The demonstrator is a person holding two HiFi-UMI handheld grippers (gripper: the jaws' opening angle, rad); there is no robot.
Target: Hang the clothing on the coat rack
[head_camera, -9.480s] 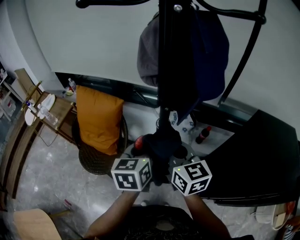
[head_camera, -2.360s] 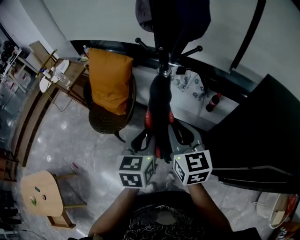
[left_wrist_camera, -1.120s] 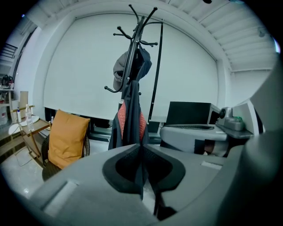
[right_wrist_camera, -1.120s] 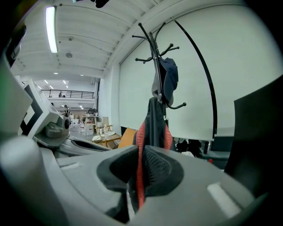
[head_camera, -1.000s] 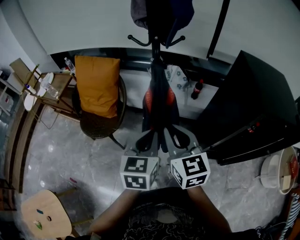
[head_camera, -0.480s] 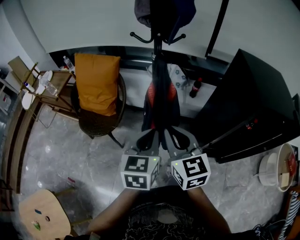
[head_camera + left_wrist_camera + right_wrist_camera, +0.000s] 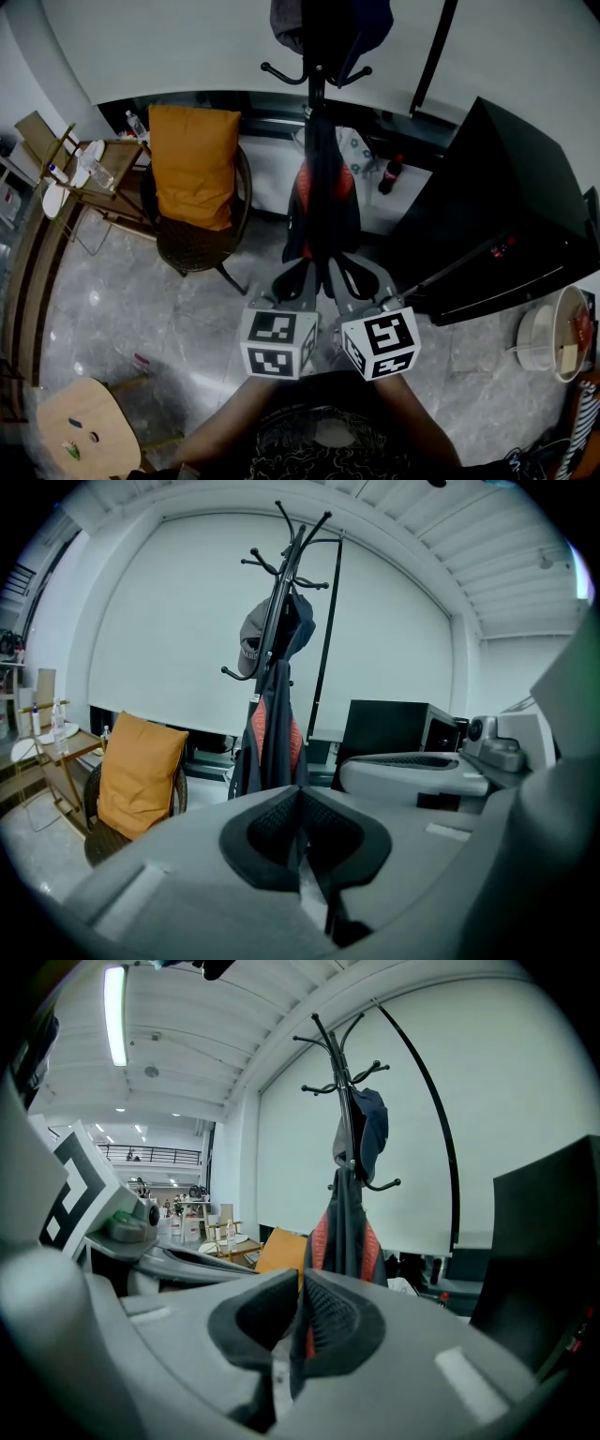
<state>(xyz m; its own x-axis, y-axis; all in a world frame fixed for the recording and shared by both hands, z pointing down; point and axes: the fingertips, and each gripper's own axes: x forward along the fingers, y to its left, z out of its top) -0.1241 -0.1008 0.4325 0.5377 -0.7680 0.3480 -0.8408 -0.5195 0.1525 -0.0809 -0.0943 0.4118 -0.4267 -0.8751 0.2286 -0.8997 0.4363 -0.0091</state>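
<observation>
A black coat rack (image 7: 316,84) stands straight ahead against the white wall. From a low hook on it hangs a dark jacket with red panels (image 7: 322,202). A grey cap (image 7: 284,19) and a dark blue garment (image 7: 371,17) hang higher up. My left gripper (image 7: 302,268) and right gripper (image 7: 343,268) sit side by side just below the jacket's hem, both shut and holding nothing. In the left gripper view the jacket (image 7: 272,731) hangs well beyond the shut left gripper (image 7: 300,803). The right gripper view shows the same jacket (image 7: 348,1230) beyond the shut right gripper (image 7: 298,1299).
A wicker chair (image 7: 192,255) with an orange cushion (image 7: 195,167) stands left of the rack. A big black cabinet (image 7: 497,211) fills the right. A cola bottle (image 7: 386,175) sits by the wall. A side table (image 7: 98,178) and a wooden stool (image 7: 80,436) are at left.
Over the earlier frames the grippers drew back from the rack, leaving the jacket hanging on its low hook. In the last half second nothing has visibly moved.
</observation>
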